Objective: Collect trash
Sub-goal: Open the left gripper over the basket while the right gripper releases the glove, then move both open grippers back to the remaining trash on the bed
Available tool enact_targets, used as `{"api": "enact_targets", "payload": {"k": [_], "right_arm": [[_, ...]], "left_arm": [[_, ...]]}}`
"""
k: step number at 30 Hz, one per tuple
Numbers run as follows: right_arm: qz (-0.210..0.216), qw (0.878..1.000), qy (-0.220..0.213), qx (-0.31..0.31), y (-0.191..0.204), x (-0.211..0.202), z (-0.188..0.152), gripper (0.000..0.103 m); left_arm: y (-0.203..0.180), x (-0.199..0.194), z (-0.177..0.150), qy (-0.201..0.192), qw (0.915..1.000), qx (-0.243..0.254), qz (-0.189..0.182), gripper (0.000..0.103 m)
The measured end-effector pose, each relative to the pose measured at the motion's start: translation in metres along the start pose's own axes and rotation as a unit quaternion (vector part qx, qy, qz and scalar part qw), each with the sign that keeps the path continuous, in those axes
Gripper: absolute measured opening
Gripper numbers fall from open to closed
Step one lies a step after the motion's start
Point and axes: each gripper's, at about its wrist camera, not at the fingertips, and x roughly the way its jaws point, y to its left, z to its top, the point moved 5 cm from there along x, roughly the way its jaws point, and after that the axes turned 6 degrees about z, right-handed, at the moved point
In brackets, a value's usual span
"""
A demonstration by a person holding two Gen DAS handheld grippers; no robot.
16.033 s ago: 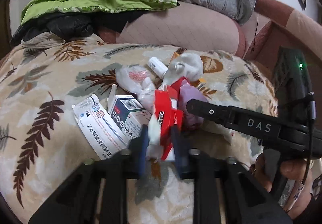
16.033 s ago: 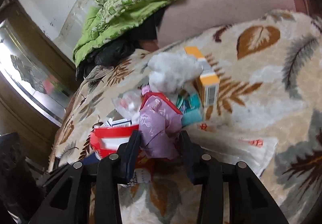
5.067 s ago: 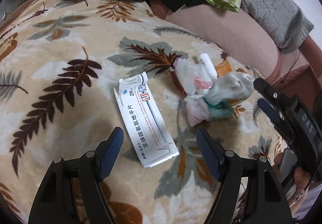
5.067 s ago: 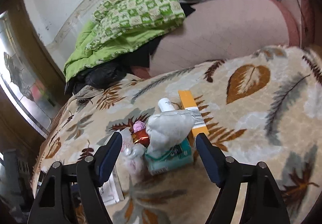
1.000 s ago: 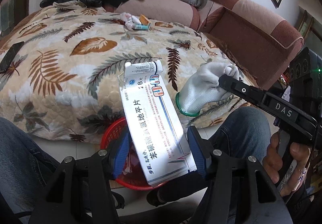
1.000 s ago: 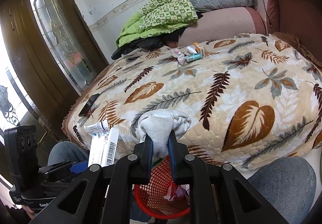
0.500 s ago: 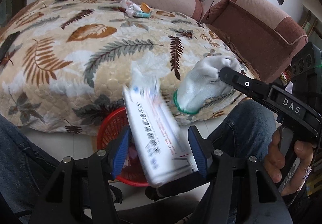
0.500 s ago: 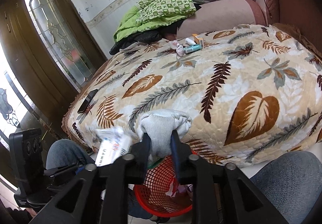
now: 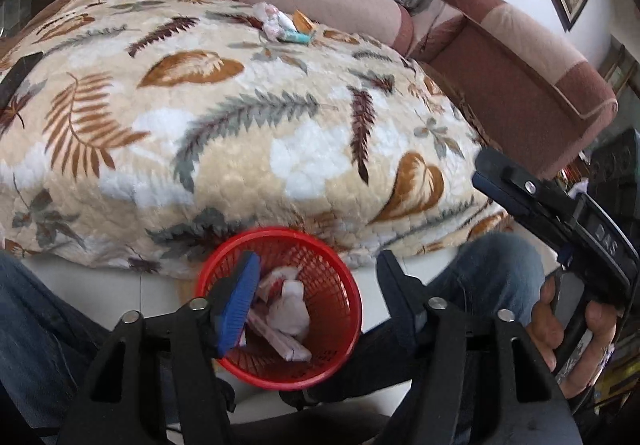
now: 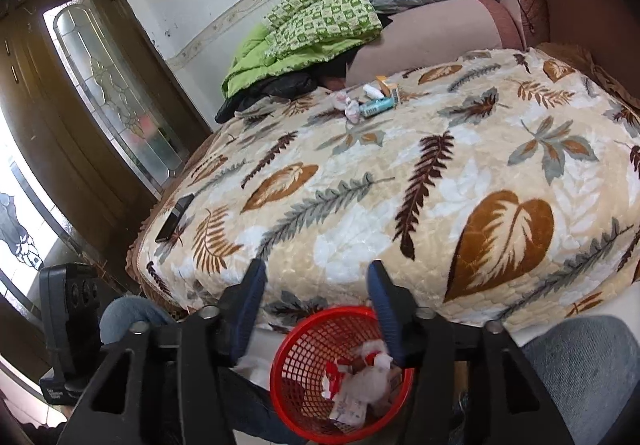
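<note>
Your left claw [image 9: 316,285] and right claw [image 10: 316,305] have just opened, empty, above the red basket [image 9: 344,357] (part filled); a few scraps [image 10: 370,101] wait far across the bed [image 10: 440,181].

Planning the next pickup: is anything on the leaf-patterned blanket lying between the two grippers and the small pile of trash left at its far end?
Nothing visible does. The remaining pile of wrappers and small boxes sits at the far end of the leaf-patterned blanket, with only bare blanket between. The black phone lies off at the blanket's edge.
</note>
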Motion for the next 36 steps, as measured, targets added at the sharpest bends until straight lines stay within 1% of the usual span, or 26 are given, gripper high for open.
{"api": "enact_targets", "payload": {"k": [2, 4, 8, 11, 16, 18, 20, 23, 24, 25, 26, 29, 32, 36], "right_arm": [[-0.001, 1.0, -0.008, -0.011, 0.003, 0.0, 0.01, 0.067], [-0.003, 1.0, -0.016, -0.018, 0.005, 0.001, 0.02, 0.072], [-0.001, 0.999, -0.032, -0.03, 0.006, 0.004, 0.049, 0.074], [0.006, 0.999, -0.043, -0.032, 0.004, 0.008, 0.075, 0.074], [0.006, 0.998, -0.051, -0.035, -0.007, 0.027, 0.123, 0.075], [0.005, 0.998, -0.054, -0.033, -0.014, 0.036, 0.14, 0.075], [0.002, 0.998, -0.052, -0.024, -0.025, 0.052, 0.16, 0.076], [0.001, 0.999, -0.045, -0.012, -0.04, 0.079, 0.186, 0.076], [0.0, 0.999, -0.044, -0.012, -0.043, 0.085, 0.191, 0.076], [-0.005, 0.999, -0.042, -0.018, -0.048, 0.097, 0.2, 0.076], [-0.013, 0.999, -0.039, -0.022, -0.053, 0.109, 0.206, 0.076], [-0.023, 0.999, -0.026, -0.028, -0.068, 0.142, 0.222, 0.076], [-0.024, 0.999, -0.016, -0.019, -0.088, 0.175, 0.236, 0.076], [-0.035, 0.999, -0.003, -0.035, -0.111, 0.216, 0.253, 0.076]], "left_arm": [[0.002, -0.003, 0.016, -0.014, 0.9999, -0.007, 0.002, 0.065], [0.005, -0.006, 0.033, -0.027, 0.9995, -0.014, 0.005, 0.069], [0.007, -0.011, 0.071, -0.054, 0.9982, -0.024, 0.008, 0.071], [0.009, -0.013, 0.099, -0.064, 0.9975, -0.025, 0.014, 0.075], [0.013, -0.004, 0.153, -0.071, 0.9969, -0.029, 0.016, 0.075], [0.017, 0.008, 0.179, -0.07, 0.9968, -0.031, 0.024, 0.075], [0.022, 0.021, 0.196, -0.065, 0.9969, -0.034, 0.027, 0.075], [0.03, 0.05, 0.228, -0.051, 0.997, -0.052, 0.026, 0.075], [0.032, 0.057, 0.235, -0.052, 0.9967, -0.054, 0.03, 0.075], [0.034, 0.064, 0.246, -0.058, 0.996, -0.052, 0.043, 0.075], [0.034, 0.071, 0.256, -0.064, 0.9953, -0.051, 0.051, 0.075], [0.035, 0.093, 0.283, -0.072, 0.9947, -0.049, 0.055, 0.075], [0.035, 0.119, 0.307, -0.074, 0.9938, -0.05, 0.065, 0.075], [0.039, 0.162, 0.331, -0.067, 0.9934, -0.052, 0.077, 0.075]]}}
